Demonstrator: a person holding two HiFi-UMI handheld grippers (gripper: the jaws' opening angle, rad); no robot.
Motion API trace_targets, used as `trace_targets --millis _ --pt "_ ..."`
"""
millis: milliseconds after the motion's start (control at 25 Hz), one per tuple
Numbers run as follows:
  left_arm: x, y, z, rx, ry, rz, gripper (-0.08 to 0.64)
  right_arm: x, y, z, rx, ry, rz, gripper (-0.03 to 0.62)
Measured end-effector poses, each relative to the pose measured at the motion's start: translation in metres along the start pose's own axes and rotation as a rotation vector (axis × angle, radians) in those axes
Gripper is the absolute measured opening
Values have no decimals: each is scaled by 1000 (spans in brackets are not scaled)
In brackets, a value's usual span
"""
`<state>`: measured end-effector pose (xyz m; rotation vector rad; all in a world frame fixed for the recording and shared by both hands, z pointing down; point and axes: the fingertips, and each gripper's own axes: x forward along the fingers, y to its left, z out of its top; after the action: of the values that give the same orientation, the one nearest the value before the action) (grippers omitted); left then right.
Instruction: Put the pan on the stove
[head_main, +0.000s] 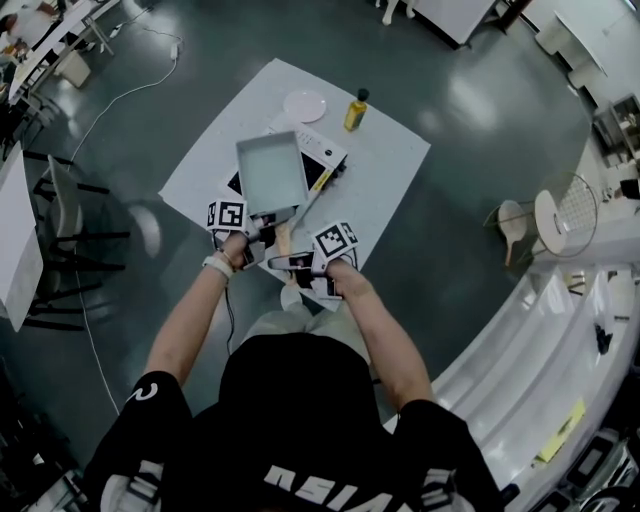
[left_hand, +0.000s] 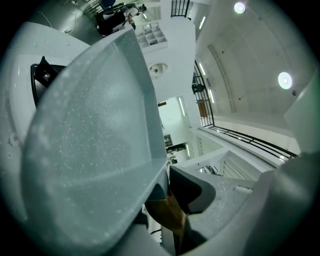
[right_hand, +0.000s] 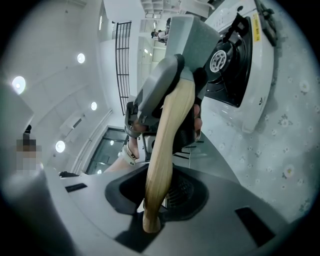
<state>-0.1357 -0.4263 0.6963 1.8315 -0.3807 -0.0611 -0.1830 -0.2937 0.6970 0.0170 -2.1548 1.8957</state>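
Observation:
A square grey pan (head_main: 270, 172) with a wooden handle (right_hand: 167, 145) is held over the white, black-topped stove (head_main: 328, 160) and hides most of it. Whether the pan touches the stove I cannot tell. My left gripper (head_main: 262, 228) is shut on the handle's neck just behind the pan. In the left gripper view the pan's wall (left_hand: 90, 140) fills the left side and the handle (left_hand: 167, 215) sits between the jaws. My right gripper (head_main: 292, 262) is shut on the handle's free end. The stove (right_hand: 240, 65) shows at the upper right of the right gripper view.
The stove stands on a white mat (head_main: 390, 150) on the dark floor, with a white plate (head_main: 305, 105) and a yellow oil bottle (head_main: 355, 110) at the far side. A chair (head_main: 70, 215) stands at the left and a curved white counter (head_main: 560, 330) at the right.

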Motion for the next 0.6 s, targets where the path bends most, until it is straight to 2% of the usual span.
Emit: trace_targets --millis 240,360,520,600 --pt "6 19 7 -17 12 -11 129 4 -13 11 19 -9 24 67" --pt "6 26 6 -69 20 4 129 7 -18 17 27 -14 37 67" --pt "10 40 9 -47 26 -18 129 10 -28 20 49 -21 37 67" --pt "12 43 8 -74 34 -11 129 10 -31 21 56 -27 40 67"
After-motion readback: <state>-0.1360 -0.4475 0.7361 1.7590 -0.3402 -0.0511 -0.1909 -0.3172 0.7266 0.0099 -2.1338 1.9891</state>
